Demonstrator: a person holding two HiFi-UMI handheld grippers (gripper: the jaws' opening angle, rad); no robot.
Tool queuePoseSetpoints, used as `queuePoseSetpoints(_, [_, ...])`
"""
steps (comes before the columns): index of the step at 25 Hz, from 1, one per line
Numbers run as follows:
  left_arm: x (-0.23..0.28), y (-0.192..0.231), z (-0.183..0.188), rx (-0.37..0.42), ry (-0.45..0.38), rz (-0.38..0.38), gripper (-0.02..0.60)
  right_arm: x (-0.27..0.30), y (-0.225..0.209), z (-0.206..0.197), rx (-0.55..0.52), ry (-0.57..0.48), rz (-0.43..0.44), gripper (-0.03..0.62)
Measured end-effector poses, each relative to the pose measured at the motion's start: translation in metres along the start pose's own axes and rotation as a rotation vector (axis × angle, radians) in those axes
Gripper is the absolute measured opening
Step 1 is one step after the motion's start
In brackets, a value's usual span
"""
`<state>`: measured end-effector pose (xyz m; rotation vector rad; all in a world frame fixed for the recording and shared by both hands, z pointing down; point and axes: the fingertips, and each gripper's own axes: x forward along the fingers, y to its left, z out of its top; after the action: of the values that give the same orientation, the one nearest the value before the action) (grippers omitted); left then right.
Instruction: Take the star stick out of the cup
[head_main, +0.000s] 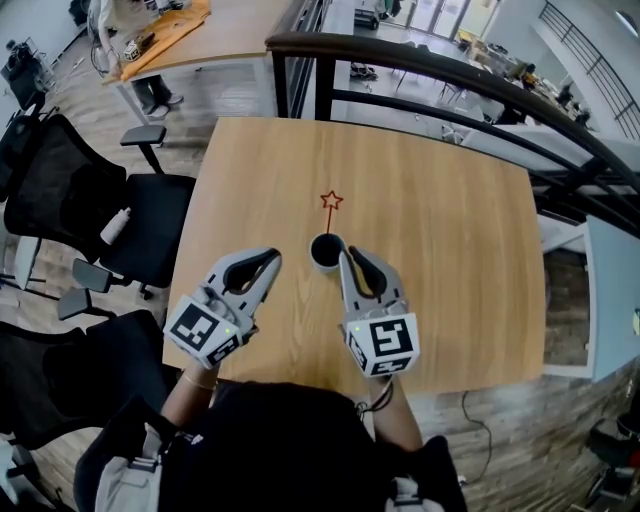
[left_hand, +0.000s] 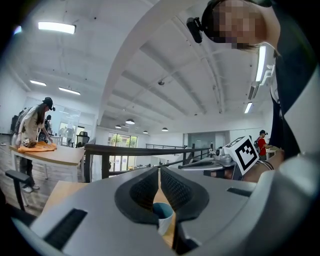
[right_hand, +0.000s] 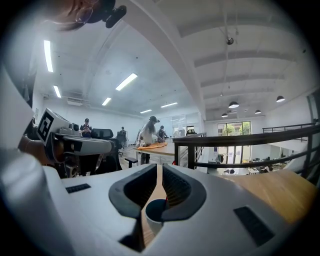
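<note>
Now the star stick stands up in the cup, star end on top. The left gripper and the right gripper are both closed, holding nothing.

Thin red star stick upright in a small white cup, mid-front on the wooden table.
</note>
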<state>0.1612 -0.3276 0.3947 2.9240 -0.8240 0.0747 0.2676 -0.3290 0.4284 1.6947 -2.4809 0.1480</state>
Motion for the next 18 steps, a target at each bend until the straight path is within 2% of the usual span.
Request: queuePoseSetpoints(18, [0.024,0.046,-0.023,-0.066,0.018,0.034,0.023,0.062,-0.017,-0.035,0.031,0.134,0.008,0.026])
